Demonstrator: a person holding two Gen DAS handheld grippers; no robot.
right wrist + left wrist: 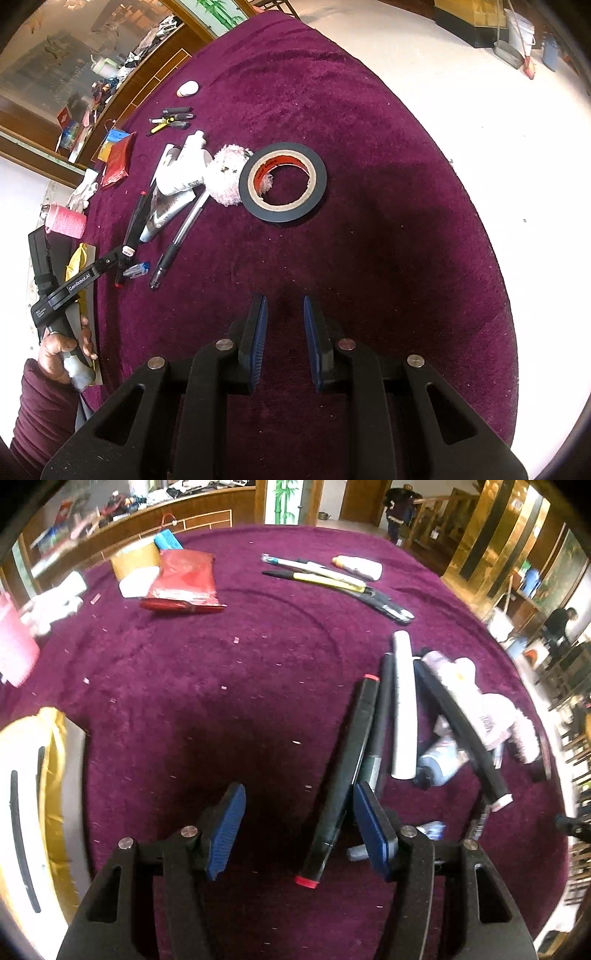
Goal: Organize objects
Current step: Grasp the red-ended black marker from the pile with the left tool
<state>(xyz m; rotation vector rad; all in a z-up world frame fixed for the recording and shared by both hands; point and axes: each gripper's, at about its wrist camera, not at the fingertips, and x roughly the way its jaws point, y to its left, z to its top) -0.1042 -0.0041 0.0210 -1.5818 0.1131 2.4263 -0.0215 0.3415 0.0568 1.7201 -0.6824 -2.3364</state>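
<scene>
My left gripper [299,827] is open low over the purple tablecloth [221,686]. A black marker with red ends [343,775] lies between its fingers, close to the right pad. Beside it lie a dark pen [382,709], a white tube [404,705], a black pen [458,723] and a pink fluffy item [491,716]. My right gripper [284,332] is open and empty over bare cloth. In the right wrist view the left gripper [122,258] sits at the pen pile [173,192], with a black tape roll [282,181] nearby.
A red pouch [184,579], a tape roll [135,559] and a blue item [168,541] lie at the far left. Several pens [332,579] and a small bottle [358,566] lie at the back. A white and yellow case [37,797] sits at the left edge, a pink cup [14,646] beyond it.
</scene>
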